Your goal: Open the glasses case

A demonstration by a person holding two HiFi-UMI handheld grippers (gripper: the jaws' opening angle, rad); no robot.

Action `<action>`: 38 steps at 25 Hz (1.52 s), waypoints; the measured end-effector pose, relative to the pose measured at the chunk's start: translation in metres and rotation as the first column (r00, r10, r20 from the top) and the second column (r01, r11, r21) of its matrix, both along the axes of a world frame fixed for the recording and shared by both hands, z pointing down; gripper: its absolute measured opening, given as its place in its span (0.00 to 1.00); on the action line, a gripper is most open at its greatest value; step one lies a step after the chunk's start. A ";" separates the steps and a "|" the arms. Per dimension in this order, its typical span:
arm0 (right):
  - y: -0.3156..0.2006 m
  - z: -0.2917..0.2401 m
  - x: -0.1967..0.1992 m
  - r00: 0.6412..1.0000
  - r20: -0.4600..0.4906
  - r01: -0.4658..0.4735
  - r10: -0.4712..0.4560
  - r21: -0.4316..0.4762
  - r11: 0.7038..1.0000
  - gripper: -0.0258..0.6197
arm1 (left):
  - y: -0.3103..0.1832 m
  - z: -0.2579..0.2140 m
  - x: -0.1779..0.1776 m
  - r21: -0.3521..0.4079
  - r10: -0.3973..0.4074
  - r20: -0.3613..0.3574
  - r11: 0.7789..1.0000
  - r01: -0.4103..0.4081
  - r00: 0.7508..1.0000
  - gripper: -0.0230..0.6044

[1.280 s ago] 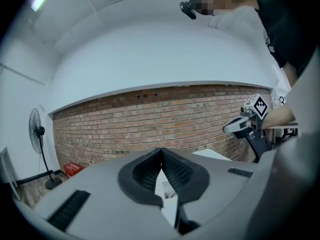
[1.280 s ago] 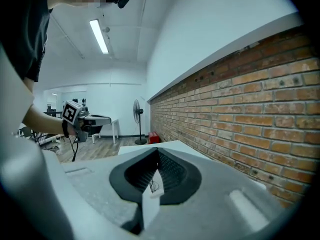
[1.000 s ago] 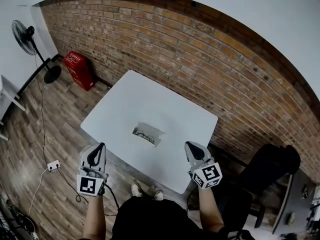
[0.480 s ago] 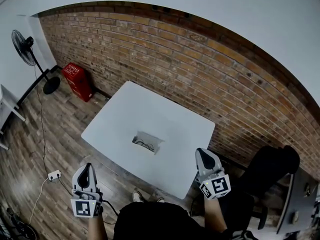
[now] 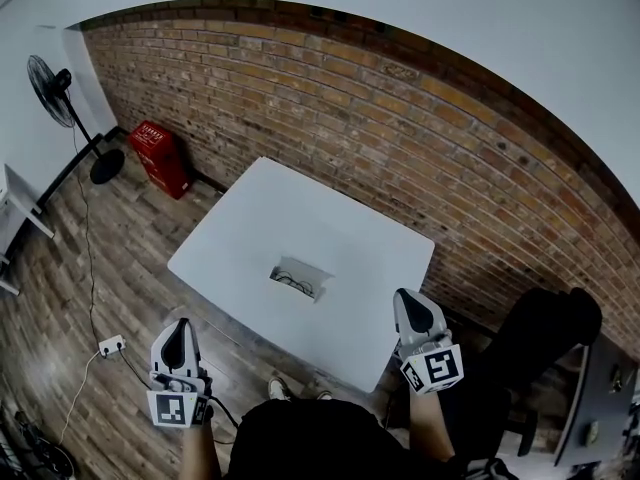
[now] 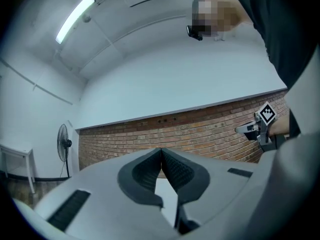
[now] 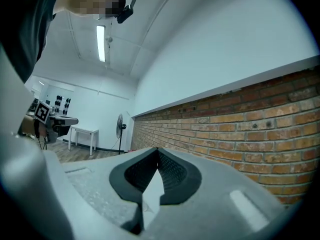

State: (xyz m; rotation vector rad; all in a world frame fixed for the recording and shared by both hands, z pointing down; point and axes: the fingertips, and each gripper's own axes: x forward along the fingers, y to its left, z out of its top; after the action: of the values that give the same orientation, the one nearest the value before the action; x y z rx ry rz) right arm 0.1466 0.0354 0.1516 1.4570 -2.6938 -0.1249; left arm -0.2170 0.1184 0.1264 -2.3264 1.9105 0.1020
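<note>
In the head view a grey glasses case point(image 5: 299, 278) lies open on the white table point(image 5: 250, 233), with dark-framed glasses inside it. My left gripper point(image 5: 181, 329) hangs shut and empty off the table's near-left edge, over the floor. My right gripper point(image 5: 408, 299) is shut and empty too, at the table's near-right corner. Both stay well short of the case. In the left gripper view the jaws point(image 6: 161, 151) meet at the tips and point level at the brick wall. In the right gripper view the jaws point(image 7: 157, 150) are closed as well.
A brick wall point(image 5: 420, 148) runs behind the table. A standing fan point(image 5: 52, 83) and a red crate point(image 5: 160, 156) are at the left on the wooden floor. A black chair point(image 5: 530, 343) stands at the right. A power strip point(image 5: 110, 346) lies on the floor.
Both grippers have drawn back from the table toward my body, the left one dropping lower in the picture. The case lies open as before.
</note>
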 end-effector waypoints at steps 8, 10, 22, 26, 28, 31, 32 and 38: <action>0.008 -0.002 -0.027 0.998 -0.006 0.057 -0.057 -0.001 0.998 0.05 | 0.002 -0.004 0.011 0.018 0.041 -0.006 0.999 -0.041 0.999 0.05; 0.009 -0.001 -0.030 0.998 -0.007 0.061 -0.061 -0.003 0.998 0.05 | 0.002 -0.004 0.013 0.017 0.050 -0.005 0.999 -0.050 0.999 0.05; 0.008 0.006 -0.032 0.998 -0.019 0.055 -0.055 -0.029 0.998 0.05 | -0.004 0.002 0.014 -0.006 0.064 -0.018 0.998 -0.064 0.998 0.05; 0.007 0.007 -0.037 0.997 -0.029 0.070 -0.071 -0.033 0.997 0.05 | -0.006 0.005 0.012 -0.002 0.066 -0.025 0.998 -0.066 0.998 0.05; 0.006 0.008 -0.040 0.996 -0.031 0.078 -0.079 -0.034 0.996 0.05 | -0.008 0.006 0.012 0.000 0.069 -0.026 0.998 -0.069 0.997 0.05; 0.004 0.011 -0.044 0.996 -0.033 0.084 -0.085 -0.034 0.996 0.05 | -0.011 0.013 0.012 -0.022 0.065 -0.034 0.998 -0.065 0.997 0.05; 0.003 0.012 -0.045 0.996 -0.034 0.085 -0.086 -0.035 0.996 0.05 | -0.013 0.013 0.012 -0.020 0.067 -0.035 0.998 -0.067 0.997 0.05; 0.000 0.013 -0.044 0.996 -0.032 0.083 -0.084 -0.034 0.996 0.05 | -0.022 0.010 0.017 0.000 0.081 -0.019 0.997 -0.081 0.997 0.05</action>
State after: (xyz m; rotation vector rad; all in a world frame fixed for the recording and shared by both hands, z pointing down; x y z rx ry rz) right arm 0.1029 0.0353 0.1650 1.3226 -2.7177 -0.1088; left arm -0.2004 0.0966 0.1366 -2.4123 1.8253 0.1319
